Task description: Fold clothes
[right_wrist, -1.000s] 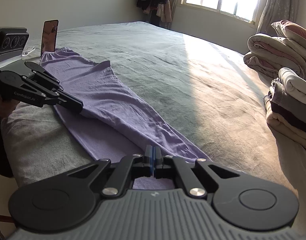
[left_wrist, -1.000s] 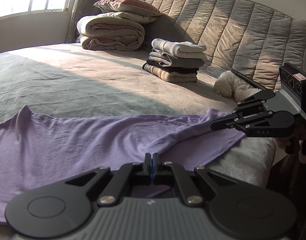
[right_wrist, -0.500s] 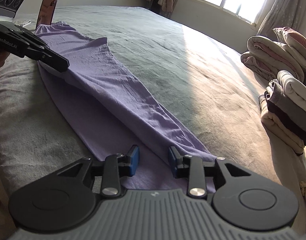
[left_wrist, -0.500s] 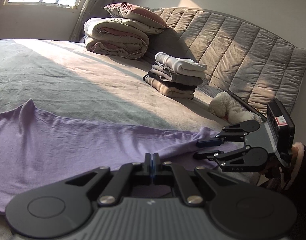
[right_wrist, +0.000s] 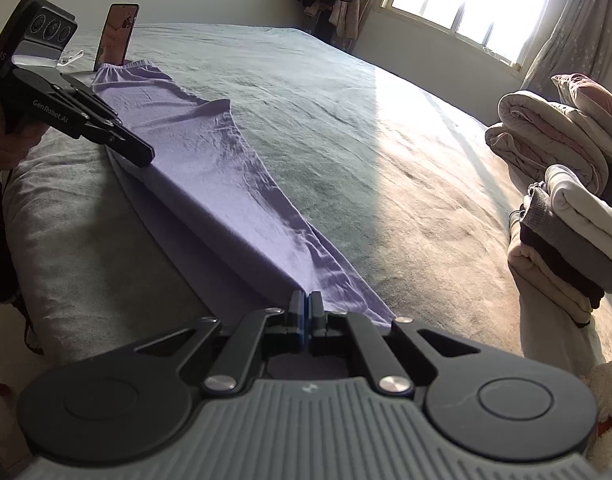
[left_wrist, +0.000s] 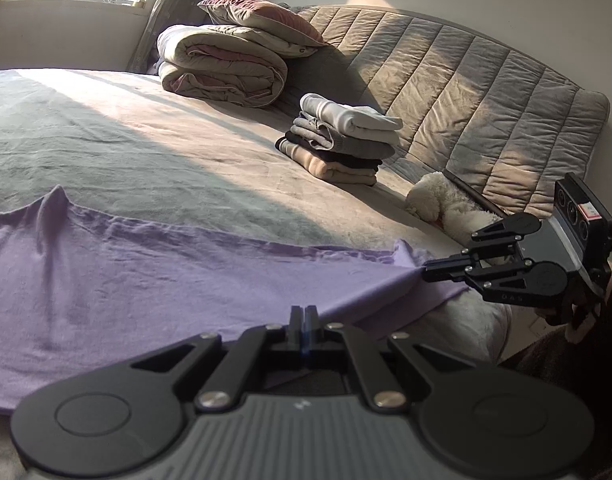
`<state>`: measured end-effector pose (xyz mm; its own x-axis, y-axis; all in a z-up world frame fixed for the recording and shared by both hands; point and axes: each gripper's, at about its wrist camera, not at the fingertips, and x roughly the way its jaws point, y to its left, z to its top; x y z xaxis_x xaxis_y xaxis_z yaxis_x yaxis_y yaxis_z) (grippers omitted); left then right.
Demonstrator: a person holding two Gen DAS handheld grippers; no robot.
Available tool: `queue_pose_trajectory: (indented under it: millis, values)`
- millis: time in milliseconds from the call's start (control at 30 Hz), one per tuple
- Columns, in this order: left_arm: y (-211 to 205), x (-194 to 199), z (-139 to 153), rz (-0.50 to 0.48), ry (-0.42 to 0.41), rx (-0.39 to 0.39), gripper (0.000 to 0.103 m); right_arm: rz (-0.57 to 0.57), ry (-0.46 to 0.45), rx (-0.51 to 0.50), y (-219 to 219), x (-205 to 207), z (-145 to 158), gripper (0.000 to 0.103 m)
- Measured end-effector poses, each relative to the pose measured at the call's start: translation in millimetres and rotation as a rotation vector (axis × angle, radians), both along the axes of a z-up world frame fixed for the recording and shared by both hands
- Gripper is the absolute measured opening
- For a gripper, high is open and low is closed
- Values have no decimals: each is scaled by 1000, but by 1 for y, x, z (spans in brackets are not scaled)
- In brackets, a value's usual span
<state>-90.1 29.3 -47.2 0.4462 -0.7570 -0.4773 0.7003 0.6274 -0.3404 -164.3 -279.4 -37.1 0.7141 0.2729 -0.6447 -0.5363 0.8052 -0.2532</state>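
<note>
"GenRobot.AI" on left gripper (right_wrist: 139,156)

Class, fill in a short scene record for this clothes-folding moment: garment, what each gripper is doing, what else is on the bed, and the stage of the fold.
garment: purple garment spread along the near edge of the bed
left gripper: shut on the garment's near edge
right gripper: shut on its end, cloth pulled taut between the two
finished pile: stack of folded clothes by the headboard
bedding: rolled quilt with a pillow on top
stage: edge pinched and slightly raised, not yet folded over
</note>
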Motion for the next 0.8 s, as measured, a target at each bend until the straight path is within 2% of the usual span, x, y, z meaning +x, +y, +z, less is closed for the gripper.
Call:
queue_pose_trajectory:
  millis: [200, 267, 367, 400, 433, 567, 667, 800]
  values:
    - [-9, -7, -12, -41, 33, 114, 0, 33, 105, -54, 7, -2, -20, 3]
    - [-9, -8, -11, -32, 38, 113, 1, 19, 106, -53, 2, -3, -20, 13]
    - [-10, -7, -3, -21, 33, 99, 7, -47, 80, 14, -17, -3, -9, 22]
    - [-12, -6, 0, -19, 29, 96, 11, -82, 65, 44, -26, -3, -5, 31]
    - [-15, -5, 3, -17, 25, 93, 15, -116, 51, 66, -34, -3, -2, 36]
    - [-39, 2, 13, -23, 7, 100, 28, -286, 33, 136, -66, 3, 1, 36]
    - [-62, 8, 19, -46, 2, 110, 30, -400, 60, 179, -91, 8, -3, 36]
    - [-99, 9, 25, -108, 4, 106, 30, -467, 97, 269, -116, 5, -9, 36]
